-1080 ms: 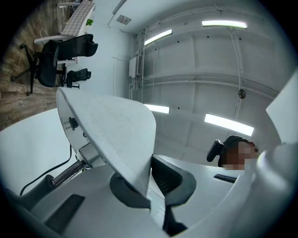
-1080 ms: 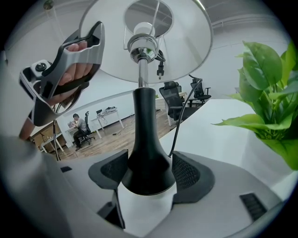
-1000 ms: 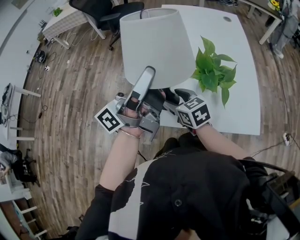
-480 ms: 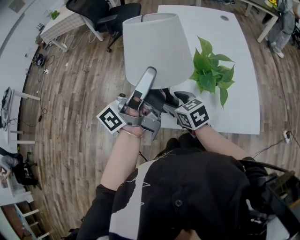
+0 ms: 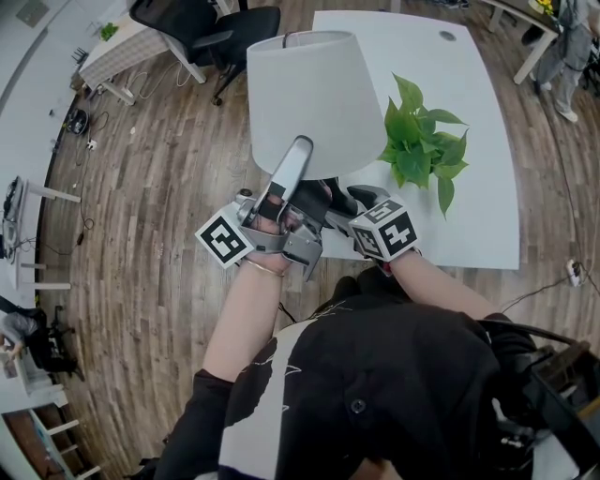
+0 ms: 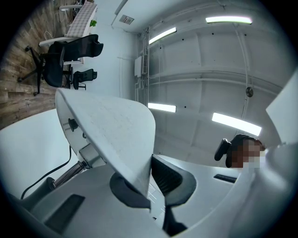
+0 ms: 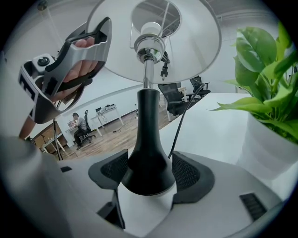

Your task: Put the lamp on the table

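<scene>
The lamp has a white shade [image 5: 314,98] and a black base [image 7: 149,162] with a chrome stem and a black cord [image 7: 181,125]. It stands upright over the near left corner of the white table [image 5: 469,112]. My left gripper [image 5: 298,150] is shut on the shade's lower rim; in the left gripper view that rim [image 6: 107,125] is pinched between the pads [image 6: 170,179]. My right gripper [image 5: 333,195] is shut on the base, with both pads against its sides [image 7: 149,174]. I cannot tell whether the base rests on the tabletop [image 7: 209,130].
A potted green plant [image 5: 422,145] stands on the table just right of the lamp, close to my right gripper [image 7: 265,83]. Black office chairs [image 5: 211,28] and a small desk [image 5: 122,47] stand on the wooden floor [image 5: 150,187] beyond the table's left side.
</scene>
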Demonstrator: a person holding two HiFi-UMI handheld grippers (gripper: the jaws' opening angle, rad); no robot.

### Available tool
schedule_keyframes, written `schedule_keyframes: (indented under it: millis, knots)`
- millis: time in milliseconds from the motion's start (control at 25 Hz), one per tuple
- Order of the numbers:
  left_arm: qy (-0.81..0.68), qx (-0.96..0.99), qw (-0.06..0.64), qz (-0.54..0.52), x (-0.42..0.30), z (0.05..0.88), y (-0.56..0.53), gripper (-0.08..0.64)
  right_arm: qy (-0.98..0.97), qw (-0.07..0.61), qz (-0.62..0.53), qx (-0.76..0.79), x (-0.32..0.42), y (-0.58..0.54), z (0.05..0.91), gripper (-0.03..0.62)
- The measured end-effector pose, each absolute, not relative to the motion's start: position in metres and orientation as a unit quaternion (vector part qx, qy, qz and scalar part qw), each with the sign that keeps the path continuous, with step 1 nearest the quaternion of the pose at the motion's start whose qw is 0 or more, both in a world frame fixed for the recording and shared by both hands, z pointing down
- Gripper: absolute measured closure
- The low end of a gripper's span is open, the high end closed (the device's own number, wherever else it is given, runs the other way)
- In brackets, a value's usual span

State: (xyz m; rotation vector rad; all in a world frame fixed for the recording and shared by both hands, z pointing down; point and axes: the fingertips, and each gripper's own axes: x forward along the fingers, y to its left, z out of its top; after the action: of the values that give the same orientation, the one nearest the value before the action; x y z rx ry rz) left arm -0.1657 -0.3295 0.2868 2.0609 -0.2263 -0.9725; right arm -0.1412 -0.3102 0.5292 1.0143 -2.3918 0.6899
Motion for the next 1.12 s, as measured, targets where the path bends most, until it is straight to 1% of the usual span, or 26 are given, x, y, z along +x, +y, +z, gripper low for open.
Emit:
schedule_keyframes:
  millis: [240, 560, 1120]
  knots:
    - [-0.092, 0.809, 0.422, -0.399, -0.1738, 0.2872, -0.3315, 0.545, -0.867, 0.22, 0.255, 0.368, -0.142, -0.3088, 0.5291, 0.291]
    - [-0.082, 0.822, 0.409, -0.388, -0.17, 0.2877, -0.3244, 0.545, -0.865, 0.221, 0.259, 0.368, -0.1434, -0.3064, 0.5313, 0.291]
    - [-0.1, 0.814, 0.413, -0.397, -0.1699, 0.2916, -0.3257, 0.543, -0.867, 0.229, 0.255, 0.363, -0.1392, -0.306, 0.5318, 0.291]
